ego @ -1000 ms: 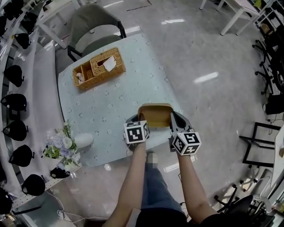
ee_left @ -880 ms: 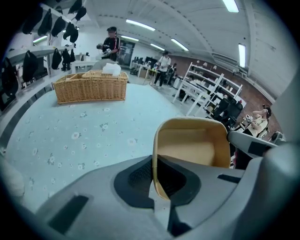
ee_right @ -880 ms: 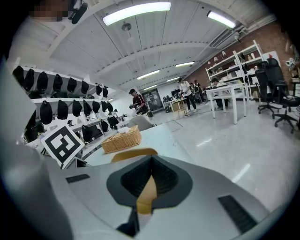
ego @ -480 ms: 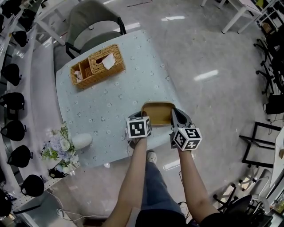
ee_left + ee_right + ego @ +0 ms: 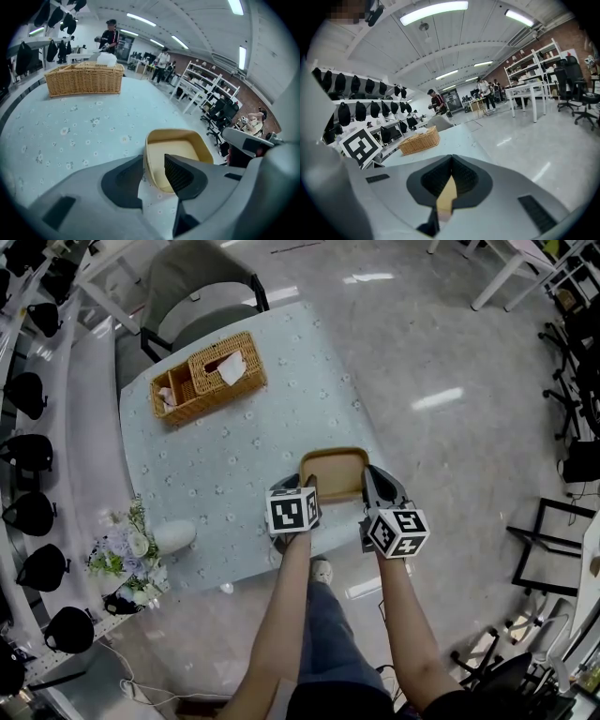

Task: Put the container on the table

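Shallow tan wooden container (image 5: 333, 472) apparently down on flowered pale-blue table (image 5: 234, 479). Left gripper (image 5: 153, 162) parted astride rim, right gripper (image 5: 450, 173) pinching wall; release pending.

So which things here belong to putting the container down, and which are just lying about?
Part of the job:
container
table
left gripper, jaws apart around the container's near wall
right gripper, jaws shut on the container's wall

Just lying about:
wicker basket holding tissues
vase of flowers
chair
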Demonstrator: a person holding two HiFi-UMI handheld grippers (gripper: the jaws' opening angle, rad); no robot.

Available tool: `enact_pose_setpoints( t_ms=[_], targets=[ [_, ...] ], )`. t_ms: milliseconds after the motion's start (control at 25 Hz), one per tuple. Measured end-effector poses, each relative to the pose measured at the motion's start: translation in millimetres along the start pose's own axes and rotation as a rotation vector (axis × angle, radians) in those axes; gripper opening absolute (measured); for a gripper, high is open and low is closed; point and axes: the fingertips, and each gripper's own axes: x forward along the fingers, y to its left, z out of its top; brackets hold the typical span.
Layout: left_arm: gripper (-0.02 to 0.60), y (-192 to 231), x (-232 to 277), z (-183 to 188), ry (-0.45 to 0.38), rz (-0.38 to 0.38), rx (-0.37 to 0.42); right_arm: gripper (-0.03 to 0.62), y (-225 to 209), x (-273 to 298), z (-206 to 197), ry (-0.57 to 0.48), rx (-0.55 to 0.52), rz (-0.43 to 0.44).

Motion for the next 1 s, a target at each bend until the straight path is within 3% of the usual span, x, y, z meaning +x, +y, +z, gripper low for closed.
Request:
enact_pose_setpoints(
  t_ms=[320,520,680,1000],
  targets=[
    [0.124,1,-16,4,-0.028,-0.005,0.026,-0.002,8,-11,13,-0.033,-0.005,0.002],
    [0.117,-6,-52,20,-0.102,-0.03,0.046,-0.002,12,-34,36,-0.079,-0.006,-0.014],
    [0.104,-16,-89,46,-0.211,-0.057,0.077,-0.002,18,-55,62,-0.134,-0.015,-0.023],
    [0.06,-56,-197,107,-0.531,-0.155,0.206,-0.002,46,-127,132,-0.317,-0.073,-0.034]
  ],
)
